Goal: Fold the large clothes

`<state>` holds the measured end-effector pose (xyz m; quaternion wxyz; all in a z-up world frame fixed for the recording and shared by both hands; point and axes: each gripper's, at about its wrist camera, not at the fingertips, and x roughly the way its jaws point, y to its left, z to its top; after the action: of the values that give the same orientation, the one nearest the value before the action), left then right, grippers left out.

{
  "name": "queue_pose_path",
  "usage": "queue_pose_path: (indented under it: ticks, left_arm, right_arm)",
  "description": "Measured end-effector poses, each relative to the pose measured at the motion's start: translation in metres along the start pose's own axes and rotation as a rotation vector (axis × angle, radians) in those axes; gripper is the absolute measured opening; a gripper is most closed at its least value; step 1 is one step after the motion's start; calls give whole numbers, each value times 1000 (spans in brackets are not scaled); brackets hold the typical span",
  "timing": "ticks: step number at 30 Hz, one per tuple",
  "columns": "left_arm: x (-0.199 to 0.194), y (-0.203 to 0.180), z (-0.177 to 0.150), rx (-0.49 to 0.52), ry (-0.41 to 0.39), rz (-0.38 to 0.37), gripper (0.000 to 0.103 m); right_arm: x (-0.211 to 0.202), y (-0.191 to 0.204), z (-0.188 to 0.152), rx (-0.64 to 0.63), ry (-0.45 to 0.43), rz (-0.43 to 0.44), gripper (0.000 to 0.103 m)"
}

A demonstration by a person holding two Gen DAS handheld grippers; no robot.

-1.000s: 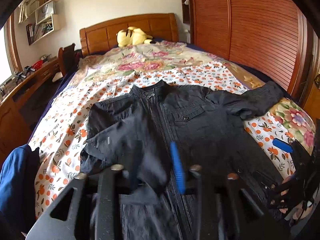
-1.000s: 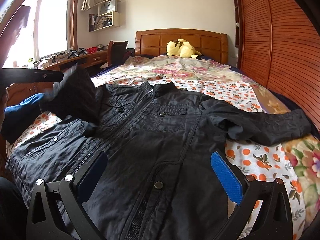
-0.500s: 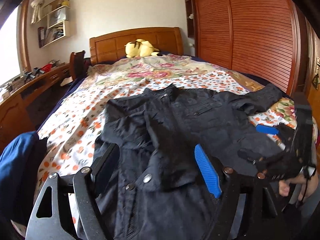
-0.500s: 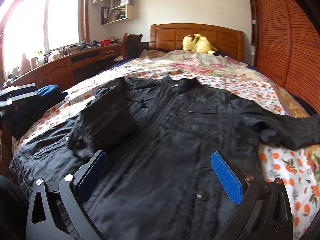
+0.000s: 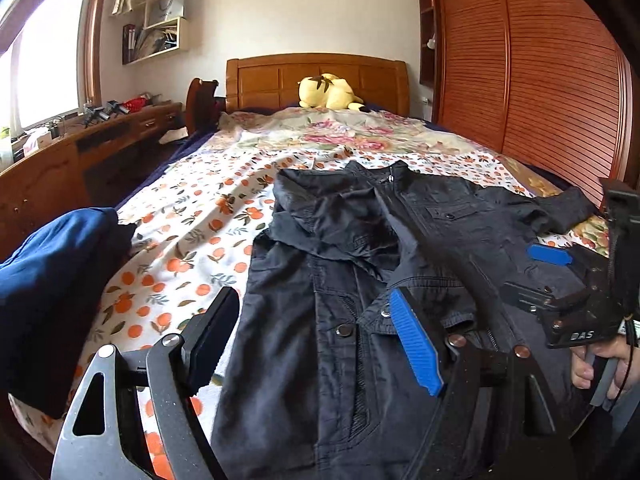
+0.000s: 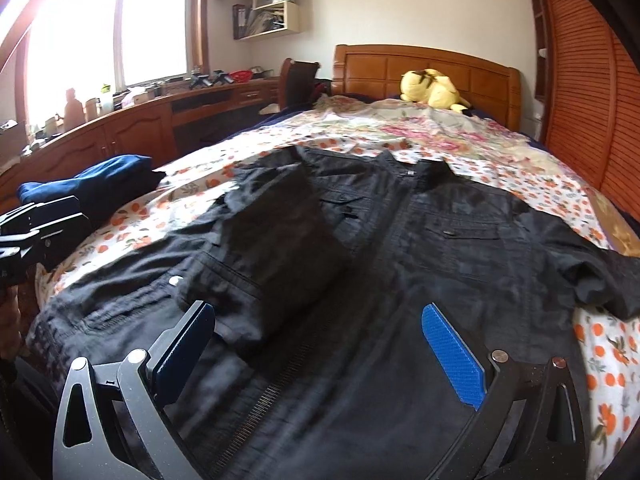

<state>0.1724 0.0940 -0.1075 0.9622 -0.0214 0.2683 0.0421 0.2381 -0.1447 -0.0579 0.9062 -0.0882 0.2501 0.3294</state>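
your left gripper [image 5: 316, 340] hangs open over the black jacket [image 5: 360, 280] (one sleeve folded across its front), nothing between the pads.

The black jacket [image 5: 360, 352] runs off the bottom edge in both wrist views, so its hem is not visible. In the right wrist view its lower front is motion-blurred and the zip detail smeared. The jacket's far sleeve [image 6: 600, 280] is cut by that picture's right edge. The folded blue garment [image 5: 52, 288] is cropped at the left edge of the left wrist view. The person's hand [image 5: 600, 364] shows only partly, behind the right gripper's body. Items on the desk [image 6: 120, 128] under the window are backlit and too small to identify. Shelf [image 5: 160, 36] contents are indistinct.
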Motion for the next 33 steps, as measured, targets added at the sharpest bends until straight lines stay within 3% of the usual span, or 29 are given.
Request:
queue_pose_path:
  ticks: [6,11,14,19,22,33]
  left_arm:
    - [-11,10,-6,-1,-12,12,78]
    - [-9,15,-13,8,9,22,78]
    - [-7,16,-15,11,20,24,78]
    - [-8,15,-18,16,21,21,78]
    - [-6,14,-18,11,25,14,78]
    - [-3,-21,-13,36,12,-48,78]
  right_arm:
    - [27,20,15,-46,6,39,103]
    - [57,28,16,-75,65,67,99]
    - [77,30,14,-99,130,66,77]
    - [84,15,13,-59,153,81,23]
    - [72,4,15,-34,109,106,14]
    - [-34,-38,4,33,-116,94,8]
